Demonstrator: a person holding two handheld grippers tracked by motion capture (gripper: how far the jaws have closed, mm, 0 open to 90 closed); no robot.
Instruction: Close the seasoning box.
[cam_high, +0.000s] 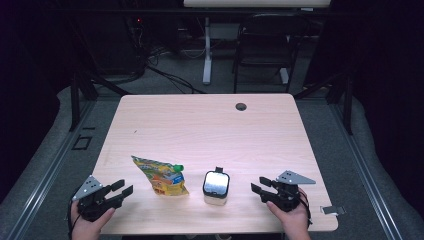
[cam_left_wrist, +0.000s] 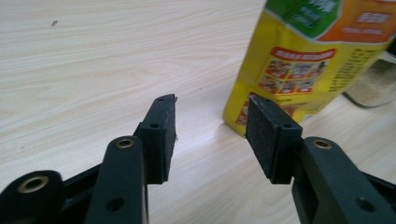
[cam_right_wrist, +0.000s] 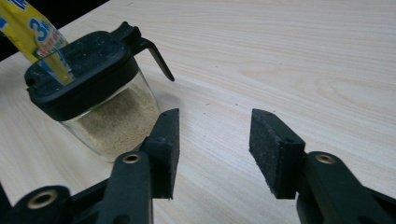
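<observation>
Left hand-held gripper (cam_high: 121, 192) & right hand-held gripper (cam_high: 259, 187): jaws apart, nothing between; yellow pouch (cam_high: 161, 176), jar (cam_high: 216, 187) btwn them.

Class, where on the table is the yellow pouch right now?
In the high view the yellow pouch lies near the table's front edge, left of centre, between the left gripper and the black-lidded jar.

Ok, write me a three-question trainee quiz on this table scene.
1. True or false: the left gripper is holding the yellow pouch.
2. What closes the glass jar? A) black lid B) cork C) foil
3. Which thing lies nearer the right gripper?

Key: 1. False, its jaws stand open beside the pouch, nothing between them. 2. A. 3. The glass jar.
</observation>
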